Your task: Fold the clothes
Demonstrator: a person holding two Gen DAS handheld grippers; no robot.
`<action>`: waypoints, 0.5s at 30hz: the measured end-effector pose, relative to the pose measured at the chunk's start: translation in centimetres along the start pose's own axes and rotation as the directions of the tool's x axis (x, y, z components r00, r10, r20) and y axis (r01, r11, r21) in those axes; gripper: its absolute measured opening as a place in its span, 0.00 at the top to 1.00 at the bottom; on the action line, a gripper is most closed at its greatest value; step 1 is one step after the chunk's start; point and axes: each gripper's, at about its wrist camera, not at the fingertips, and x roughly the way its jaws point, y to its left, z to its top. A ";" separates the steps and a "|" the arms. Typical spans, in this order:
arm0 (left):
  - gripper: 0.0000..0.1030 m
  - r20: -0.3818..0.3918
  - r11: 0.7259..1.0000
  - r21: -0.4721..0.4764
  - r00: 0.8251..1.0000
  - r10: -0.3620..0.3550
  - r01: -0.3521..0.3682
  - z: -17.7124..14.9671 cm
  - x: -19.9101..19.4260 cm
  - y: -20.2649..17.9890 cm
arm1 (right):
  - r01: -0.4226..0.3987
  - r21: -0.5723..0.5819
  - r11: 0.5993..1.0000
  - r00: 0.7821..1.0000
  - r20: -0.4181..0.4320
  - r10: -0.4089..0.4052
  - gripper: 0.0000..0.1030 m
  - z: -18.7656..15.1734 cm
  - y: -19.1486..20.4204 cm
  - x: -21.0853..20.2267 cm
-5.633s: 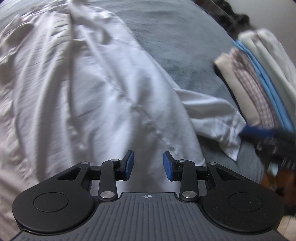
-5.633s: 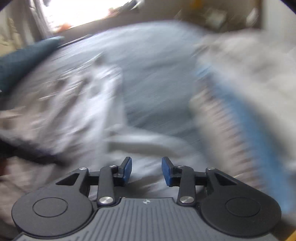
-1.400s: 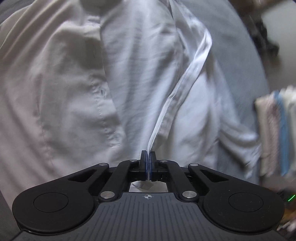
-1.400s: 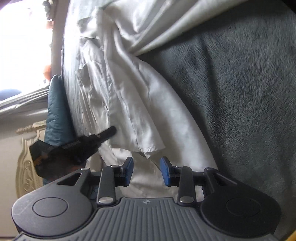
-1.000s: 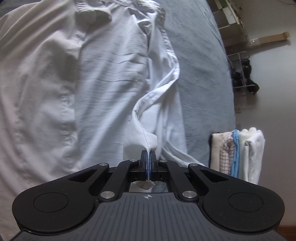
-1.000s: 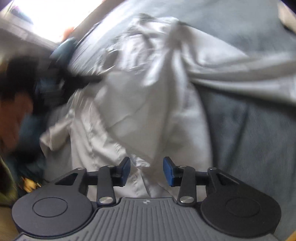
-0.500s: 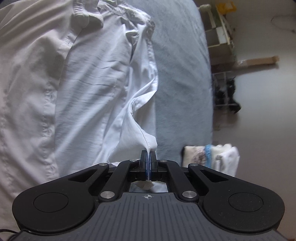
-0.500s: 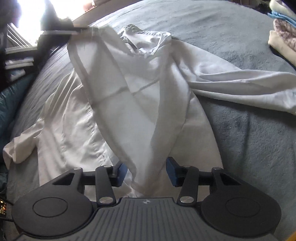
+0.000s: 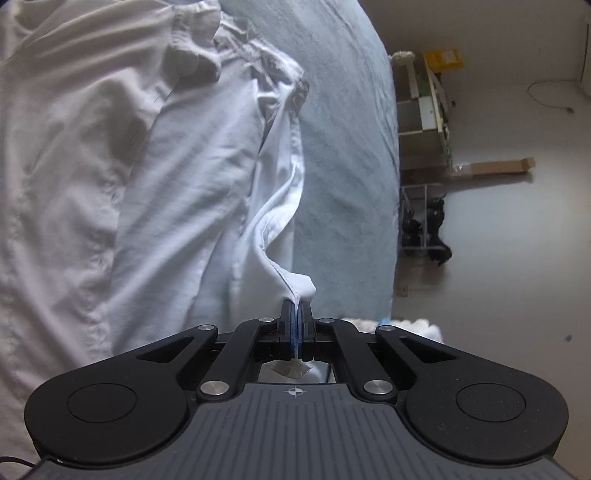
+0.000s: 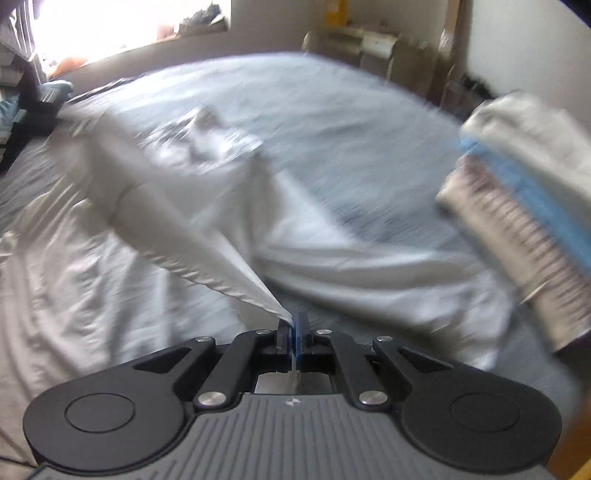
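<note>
A white button-up shirt [image 9: 155,177] lies spread on a grey-blue bed cover [image 9: 343,129]. My left gripper [image 9: 296,308] is shut on the shirt's front edge and lifts it off the bed. In the right wrist view the shirt [image 10: 110,236] stretches taut from my right gripper [image 10: 291,323], which is shut on a corner of its hem. The left gripper shows as a dark shape [image 10: 37,110] at the far left, holding the other end. The view is motion-blurred.
A stack of folded clothes [image 10: 524,192] sits at the right on the bed cover [image 10: 332,122]; its top shows behind my left gripper [image 9: 406,325]. Shelves [image 9: 424,110] and a shoe rack [image 9: 424,221] stand beyond the bed edge. A bright window [image 10: 110,22] lies beyond the bed.
My right gripper has shut on the shirt's hem corner and swung right, pulling the cloth taut. My left gripper keeps its hold and has drawn the shirt edge further toward the bed's side.
</note>
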 end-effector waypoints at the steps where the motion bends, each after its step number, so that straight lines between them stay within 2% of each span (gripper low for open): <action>1: 1.00 -0.013 1.000 0.012 1.000 0.009 -0.009 -0.5 0.1 0.3 | 0.016 -0.001 1.000 1.000 0.007 -0.016 0.98 0.3 -1.0 -0.4; 3: 1.00 -0.042 0.999 0.027 0.999 0.032 -0.031 -1.9 0.5 1.1 | 0.037 -0.007 0.999 0.999 0.004 -0.037 0.98 0.3 -2.8 -0.8; 7: 1.00 -0.087 0.984 0.124 0.987 0.136 -0.124 -5.3 2.4 2.6 | 0.060 -0.029 0.998 0.998 -0.033 -0.061 0.98 -0.4 -5.3 -0.5; 10: 1.00 -0.113 0.960 0.196 0.967 0.226 -0.202 -7.7 4.2 4.2 | 0.070 -0.030 0.997 0.995 -0.075 -0.073 0.98 -1.4 -6.5 0.5; 15: 1.00 -0.148 0.908 0.318 0.932 0.332 -0.272 -11.7 5.6 5.6 | 0.075 -0.061 0.995 0.989 -0.122 -0.082 0.98 -3.0 -7.1 1.6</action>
